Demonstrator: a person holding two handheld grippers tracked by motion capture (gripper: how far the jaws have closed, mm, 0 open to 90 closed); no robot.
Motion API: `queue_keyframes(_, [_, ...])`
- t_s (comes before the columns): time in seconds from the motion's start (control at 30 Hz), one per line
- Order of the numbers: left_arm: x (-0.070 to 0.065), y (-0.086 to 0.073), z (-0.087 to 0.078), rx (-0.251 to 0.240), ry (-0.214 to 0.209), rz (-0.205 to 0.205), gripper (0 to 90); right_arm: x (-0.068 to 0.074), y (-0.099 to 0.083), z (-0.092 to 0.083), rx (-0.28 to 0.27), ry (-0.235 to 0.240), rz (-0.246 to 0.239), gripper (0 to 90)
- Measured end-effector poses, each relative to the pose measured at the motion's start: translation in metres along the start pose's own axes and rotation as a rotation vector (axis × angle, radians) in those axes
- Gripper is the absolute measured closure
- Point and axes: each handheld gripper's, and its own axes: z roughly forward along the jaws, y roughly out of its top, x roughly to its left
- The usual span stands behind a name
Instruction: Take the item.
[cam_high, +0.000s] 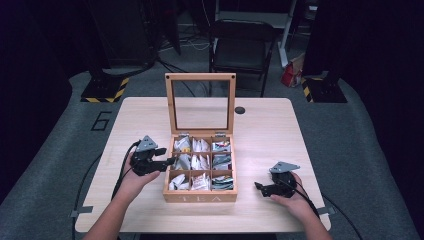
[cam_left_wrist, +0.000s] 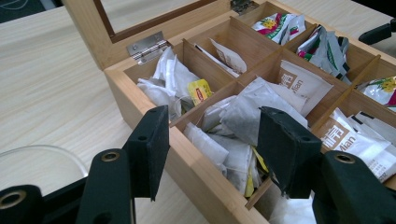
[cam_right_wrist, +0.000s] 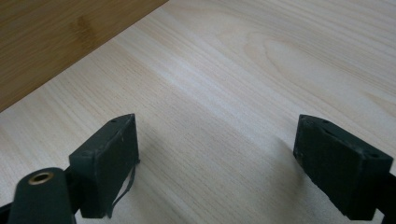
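Tea box (cam_high: 200, 196) open, flanked by both tools.

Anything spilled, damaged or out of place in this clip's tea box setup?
Nothing stands out. The wooden tea box sits square on the table, lid upright, tea bags loosely piled inside their compartments. The left gripper is open at the box's side; the right gripper is open over bare tabletop.

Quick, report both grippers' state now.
Left gripper: open, holding nothing, at the tea box's left edge.
Right gripper: open, holding nothing, over bare table.
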Motion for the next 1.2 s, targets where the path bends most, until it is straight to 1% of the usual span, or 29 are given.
queue_keyframes(0.17, [-0.001, 0.002, 0.006, 0.001, -0.004, 0.004, 43.8, 0.000, 0.000, 0.000, -0.001, 0.000, -0.002, 13.4])
queue_keyframes(0.27, [-0.003, 0.003, 0.012, -0.001, -0.019, -0.009, 44.4, 0.000, 0.000, 0.000, 0.001, 0.001, -0.002, 13.4])
queue_keyframes(0.3, [-0.003, 0.004, 0.013, 0.002, -0.018, 0.004, 44.5, 0.000, 0.000, 0.000, -0.002, 0.000, 0.001, 13.4])
queue_keyframes(0.37, [-0.004, 0.004, 0.015, 0.001, -0.025, -0.004, 44.7, 0.000, 0.000, 0.000, -0.002, 0.000, 0.000, 13.4])
queue_keyframes(0.47, [-0.004, 0.005, 0.018, -0.003, -0.030, 0.005, 45.5, 0.000, 0.000, 0.000, -0.002, 0.000, 0.000, 13.4])
queue_keyframes(0.5, [-0.004, 0.005, 0.018, -0.003, -0.030, 0.005, 45.6, 0.000, 0.000, 0.000, -0.002, 0.000, 0.000, 13.4])
queue_keyframes(0.53, [-0.005, 0.006, 0.019, -0.004, -0.036, -0.005, 45.8, 0.000, 0.000, 0.000, -0.002, 0.000, 0.000, 13.4])
queue_keyframes(0.57, [-0.006, 0.006, 0.021, -0.008, -0.039, -0.003, 46.2, 0.000, 0.000, 0.000, 0.000, 0.000, 0.000, 13.4])
queue_keyframes(0.7, [-0.008, 0.007, 0.024, -0.007, -0.044, 0.001, 47.0, 0.000, 0.000, 0.000, -0.002, 0.000, 0.000, 13.4])
queue_keyframes(1.0, [-0.011, 0.008, 0.030, -0.004, -0.082, 0.007, 50.0, 0.000, 0.000, 0.000, -0.002, 0.000, 0.000, 13.4])
queue_keyframes(1.03, [-0.012, 0.008, 0.030, -0.002, -0.085, -0.001, 50.3, 0.000, 0.000, 0.000, -0.001, 0.000, 0.000, 13.4])
queue_keyframes(1.17, [-0.012, 0.008, 0.033, -0.002, -0.091, 0.005, 51.9, 0.000, 0.000, 0.000, -0.001, 0.001, -0.002, 13.4])
queue_keyframes(1.2, [-0.013, 0.007, 0.034, -0.003, -0.094, 0.000, 52.4, 0.000, 0.000, 0.000, -0.002, 0.000, 0.000, 13.4])
